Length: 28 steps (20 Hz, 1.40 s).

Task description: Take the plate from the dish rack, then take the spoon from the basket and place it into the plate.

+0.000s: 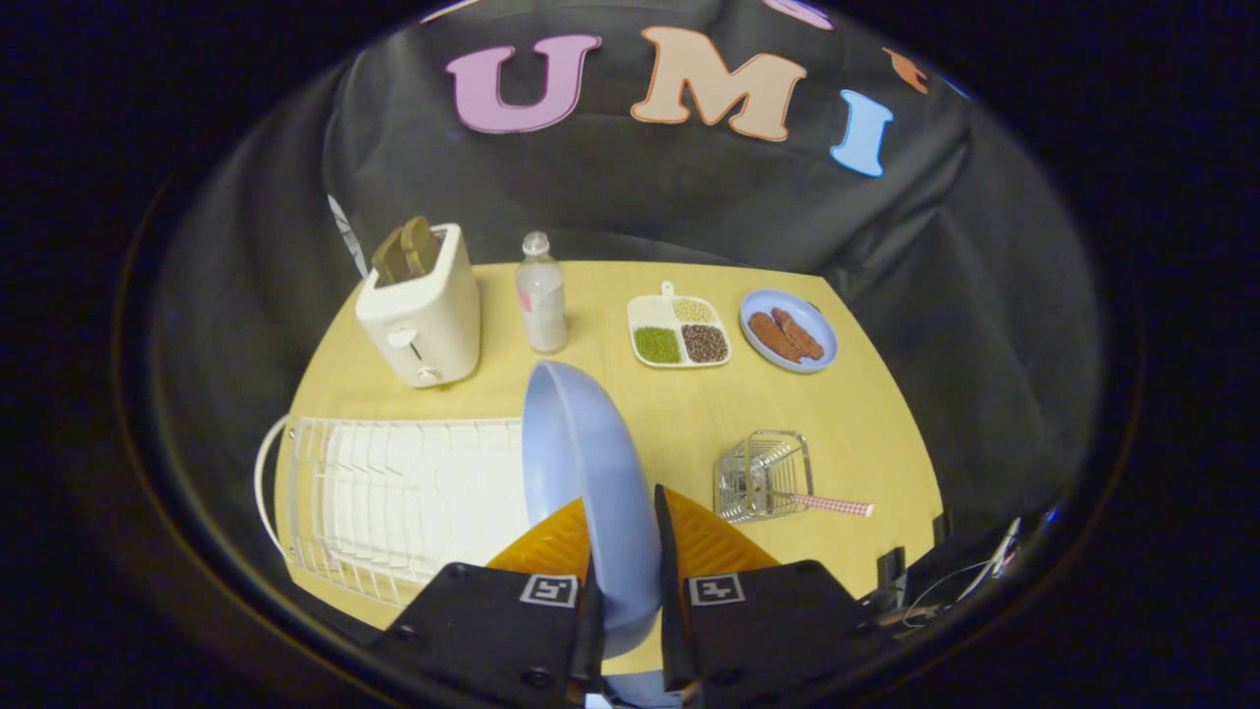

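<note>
Now tool (624, 581) gripping plate (589, 473), spoon (827, 504) in basket (763, 473)

1. The gripper (624, 561) is clamped on the plate (587, 473), which stands on edge at 12 o'clock, blocking the way ahead.
2. Dish rack (394, 502) fills 10 o'clock.
3. Bare table (689, 404) lies toward 1 o'clock; the basket (763, 475) and spoon (832, 506) sit at 2 o'clock.

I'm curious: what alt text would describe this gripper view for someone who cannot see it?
The gripper jaws clamp a blue plate on edge, held beside the white dish rack on a wooden table. Beyond the jaws, a spoon sticks out of a wire basket.
</note>
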{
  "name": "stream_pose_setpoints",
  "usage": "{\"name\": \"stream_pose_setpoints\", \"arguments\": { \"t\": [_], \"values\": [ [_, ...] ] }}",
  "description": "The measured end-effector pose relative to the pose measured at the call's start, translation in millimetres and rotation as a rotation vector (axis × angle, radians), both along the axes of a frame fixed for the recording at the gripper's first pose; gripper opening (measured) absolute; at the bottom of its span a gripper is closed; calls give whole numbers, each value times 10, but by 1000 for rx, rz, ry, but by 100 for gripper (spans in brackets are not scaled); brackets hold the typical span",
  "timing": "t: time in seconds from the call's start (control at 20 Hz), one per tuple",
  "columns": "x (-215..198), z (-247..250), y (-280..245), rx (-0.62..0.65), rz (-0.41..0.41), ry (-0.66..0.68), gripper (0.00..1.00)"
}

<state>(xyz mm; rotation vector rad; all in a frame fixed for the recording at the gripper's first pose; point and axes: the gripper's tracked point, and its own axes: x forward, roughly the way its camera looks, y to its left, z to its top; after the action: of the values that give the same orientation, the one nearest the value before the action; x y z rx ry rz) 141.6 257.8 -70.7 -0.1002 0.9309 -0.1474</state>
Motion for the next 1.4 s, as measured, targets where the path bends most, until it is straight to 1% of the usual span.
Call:
{"name": "stream_pose_setpoints", "arguments": {
  "t": [0.1,0.15,0.25,0.35,0.45,0.55,0.7,0.9,1.05,1.15,1.3,1.4],
  "values": [
    [-87,125,-124,1,9,-9,26],
    [-153,139,-153,25,17,-9,26],
    [-266,158,-193,135,12,-12,26],
    [-425,197,-256,270,13,-9,26],
    [-557,281,-428,388,5,-31,27],
    [-687,372,-661,465,1,-79,26],
    [-977,350,-1046,528,3,-121,26],
    [-1304,117,-1437,583,-2,-151,26],
    [-1502,-109,-1606,630,14,-160,26],
    [-1637,-263,-1677,681,5,-164,26],
    [-1733,-582,-1846,751,-54,-154,26],
    [-1749,-831,-2012,757,-94,-147,26]
  ]
}}
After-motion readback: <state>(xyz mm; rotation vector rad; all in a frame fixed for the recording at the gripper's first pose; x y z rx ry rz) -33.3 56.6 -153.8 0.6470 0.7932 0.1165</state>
